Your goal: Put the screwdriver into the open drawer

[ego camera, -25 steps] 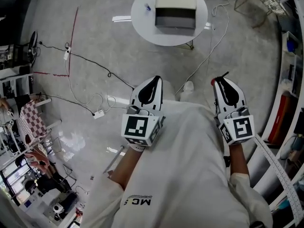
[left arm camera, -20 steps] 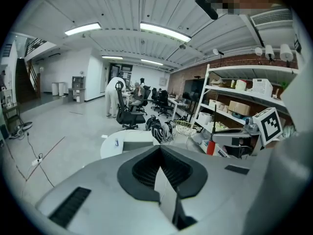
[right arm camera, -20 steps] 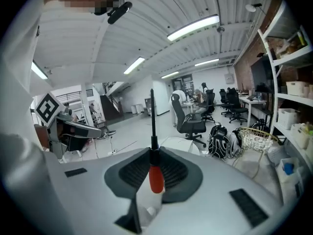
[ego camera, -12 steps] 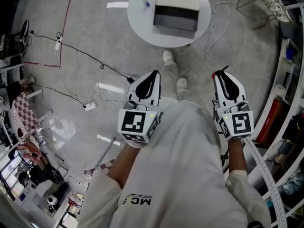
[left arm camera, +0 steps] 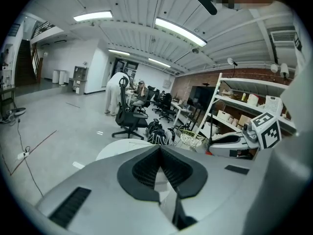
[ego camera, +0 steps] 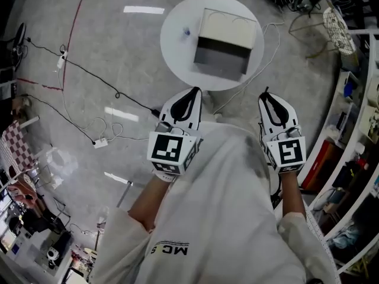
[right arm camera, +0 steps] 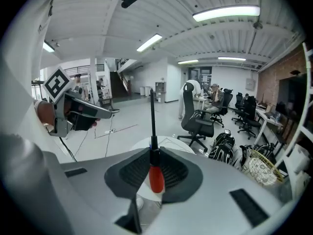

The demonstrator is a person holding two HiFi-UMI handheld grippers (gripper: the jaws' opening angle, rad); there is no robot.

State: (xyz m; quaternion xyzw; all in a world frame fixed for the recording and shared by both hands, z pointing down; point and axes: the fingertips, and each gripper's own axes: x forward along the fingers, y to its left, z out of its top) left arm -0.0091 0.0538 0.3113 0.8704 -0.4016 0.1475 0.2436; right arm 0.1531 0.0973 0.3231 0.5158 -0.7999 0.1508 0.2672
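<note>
The screwdriver point(right arm camera: 155, 175) is well short of the round bench point(ego camera: 176, 46), pinched in the right tool point(ego camera: 267, 102): the pads grip its red handle and the black shaft sticks out past the tips towards the bench. The left tool point(ego camera: 190, 99) is level with it on the near side of the bench, pads pressed together with nothing between them. Both are held over the person's own white shirt point(ego camera: 219, 206).

On the bench stands a pale drawer unit point(ego camera: 230, 23) with its open drawer point(ego camera: 220, 63) pulled out towards the near edge, and a small blue thing point(ego camera: 186, 32) lies left of the unit. A white cable point(ego camera: 265, 55) trails off the bench's right side down to the floor near the tools, and a black cable point(ego camera: 95, 73) crosses the floor to the bench's left, beyond a red line point(ego camera: 74, 22). Shelving point(ego camera: 355, 105) runs along to the right of the bench. Beyond the bench are a black office chair point(right arm camera: 195, 124), bags point(right arm camera: 222, 145) and a person in white point(right arm camera: 188, 98)
</note>
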